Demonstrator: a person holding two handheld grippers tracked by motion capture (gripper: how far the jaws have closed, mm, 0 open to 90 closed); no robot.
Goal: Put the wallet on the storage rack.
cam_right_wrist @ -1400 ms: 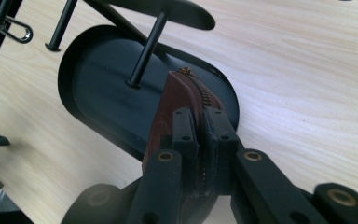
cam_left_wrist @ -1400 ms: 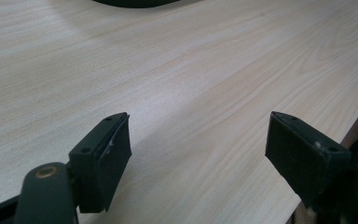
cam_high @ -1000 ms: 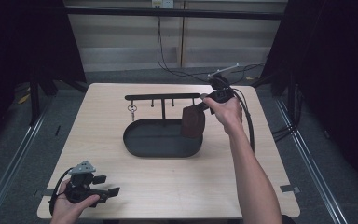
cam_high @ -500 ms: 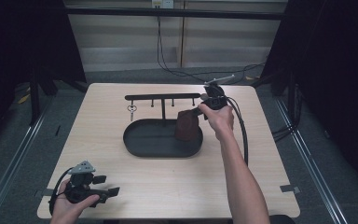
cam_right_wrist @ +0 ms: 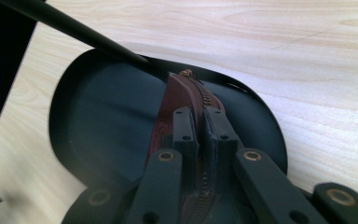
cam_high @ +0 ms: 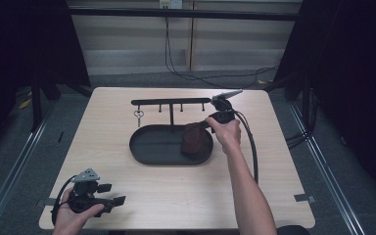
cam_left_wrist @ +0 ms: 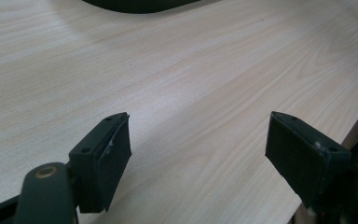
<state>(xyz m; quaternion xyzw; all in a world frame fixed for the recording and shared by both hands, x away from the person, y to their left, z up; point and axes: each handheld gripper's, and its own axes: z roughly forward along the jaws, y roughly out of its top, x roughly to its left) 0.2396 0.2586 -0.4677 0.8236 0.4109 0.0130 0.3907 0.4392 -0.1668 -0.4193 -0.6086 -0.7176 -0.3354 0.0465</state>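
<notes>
A brown zippered pouch (cam_high: 194, 139) hangs over the right part of the black oval tray (cam_high: 149, 147), its lower end down inside the tray. My right gripper (cam_high: 206, 125) is shut on the pouch's top edge. In the right gripper view the pouch (cam_right_wrist: 177, 100) runs away from my right gripper (cam_right_wrist: 200, 128), whose jaws pinch its zipper seam above the tray (cam_right_wrist: 98, 126). My left gripper (cam_high: 110, 196) rests at the table's front left corner in a hand; in the left gripper view it (cam_left_wrist: 198, 154) stands open over bare wood.
A black rack (cam_high: 171, 102) with several pegs stands behind the tray, and a small key ring (cam_high: 138, 115) hangs from its left end. The right gripper's cable (cam_high: 250, 142) trails back along the forearm. The table's front edge lies close to the left gripper.
The right gripper has come down and a little left with the pouch, which now hangs lower into the tray. The left gripper has stayed put.
</notes>
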